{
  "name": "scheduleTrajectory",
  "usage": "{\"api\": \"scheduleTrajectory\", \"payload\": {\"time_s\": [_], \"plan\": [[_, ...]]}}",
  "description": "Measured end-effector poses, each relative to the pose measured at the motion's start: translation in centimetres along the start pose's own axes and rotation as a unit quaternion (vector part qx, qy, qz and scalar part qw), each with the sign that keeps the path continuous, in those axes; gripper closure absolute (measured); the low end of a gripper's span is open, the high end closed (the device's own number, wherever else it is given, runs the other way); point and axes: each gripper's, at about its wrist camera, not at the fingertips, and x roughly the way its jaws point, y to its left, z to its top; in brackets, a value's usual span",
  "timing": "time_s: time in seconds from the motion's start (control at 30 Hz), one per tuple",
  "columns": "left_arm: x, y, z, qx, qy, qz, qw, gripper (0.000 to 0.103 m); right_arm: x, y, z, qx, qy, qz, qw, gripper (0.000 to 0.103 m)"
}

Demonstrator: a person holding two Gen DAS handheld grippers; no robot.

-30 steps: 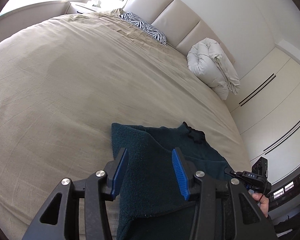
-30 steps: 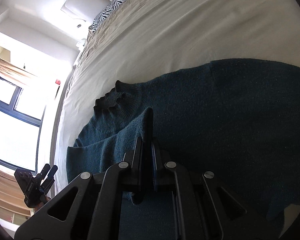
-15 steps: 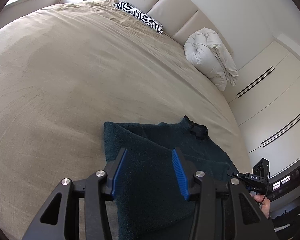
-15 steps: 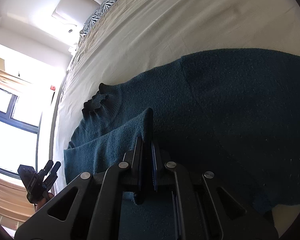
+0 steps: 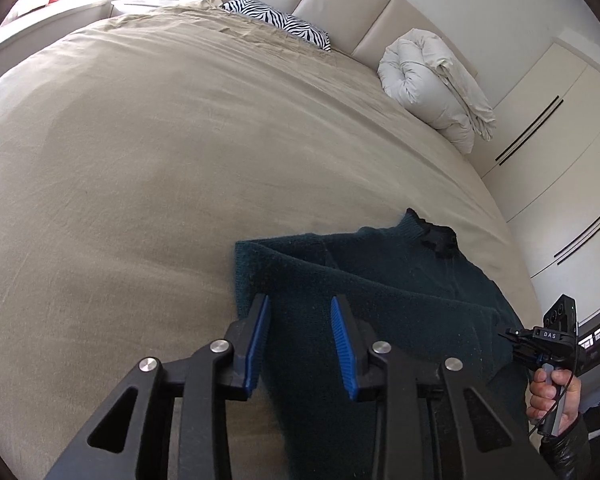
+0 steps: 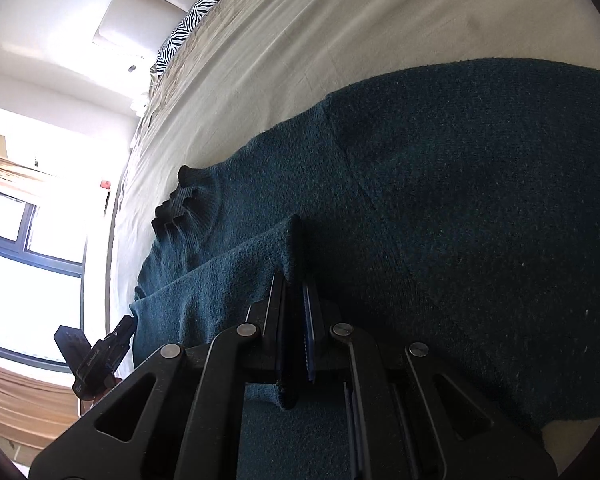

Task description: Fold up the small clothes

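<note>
left gripper (image 5: 298, 312) jaws closing over dark teal sweater (image 6: 440, 200) edge, pads not yet pressing; right gripper (image 6: 294, 280) pinched tight on a sweater fold, on the bed (image 5: 140, 160)

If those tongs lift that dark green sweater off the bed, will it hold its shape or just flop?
Probably flop: the sweater already drapes in soft folds where the right tongs pinch an edge. Its thick fuzzy knit looks fairly weighty, so it would likely sag. The texture should grip the pads, not slip.

A home bedroom: wide bed (image 5: 140, 160), padded headboard (image 5: 340, 8), zebra pillow (image 5: 276, 20), built-in wardrobe (image 5: 560, 128).
</note>
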Motion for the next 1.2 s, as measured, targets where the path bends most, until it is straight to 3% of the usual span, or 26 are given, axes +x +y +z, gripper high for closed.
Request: {"api": "scheduleTrajectory", "payload": {"time_s": [0.13,0.4,0.53,0.63,0.7,0.77,0.8,0.83,1.0,1.1,1.2], "plan": [[-1.3,-1.5,-2.3,0.048,-0.002,0.026,0.9985,0.070,-0.2,0.3,-0.3,-0.008,-0.004,-0.010,1.000,0.095],[-2.0,-2.1,-6.2,0.090,0.004,0.065,0.9938,0.070,-1.0,0.4,-1.3,-0.015,-0.010,-0.028,0.999,0.095],[-2.4,-3.2,-7.2,0.121,0.001,0.096,0.9880,0.069,-2.5,-0.4,-2.3,-0.006,-0.014,-0.030,0.999,0.094],[-4.1,-4.5,-7.3,0.126,-0.016,0.107,0.9862,0.069,-5.4,-1.1,-3.8,-0.010,-0.041,-0.037,0.998,0.093],[-5.8,-5.9,-7.4,0.136,-0.039,0.106,0.9843,0.066,-8.3,-2.1,-5.0,-0.011,-0.070,-0.029,0.997,0.083],[-7.2,-7.5,-7.7,0.143,-0.060,0.099,0.9829,0.043,-11.8,-3.7,-6.2,-0.001,-0.104,-0.021,0.994,0.063],[-7.9,-8.4,-7.9,0.147,-0.070,0.090,0.9825,0.037,-13.6,-4.9,-6.8,0.009,-0.124,-0.016,0.992,0.043],[-8.4,-9.1,-8.2,0.148,-0.077,0.078,0.9830,0.028,-15.5,-6.2,-7.4,0.022,-0.148,-0.011,0.989,0.034],[-8.5,-12.4,-10.0,0.123,-0.059,0.006,0.9907,0.013,-23.6,-15.9,-10.0,0.133,-0.219,0.006,0.967,0.034],[-7.4,-13.6,-11.2,0.095,-0.032,-0.025,0.9946,0.013,-27.3,-22.9,-12.0,0.235,-0.261,0.022,0.936,0.034],[-6.3,-14.5,-12.2,0.071,-0.012,-0.041,0.9966,0.013,-29.8,-27.9,-13.7,0.296,-0.294,0.055,0.907,0.044]]}}
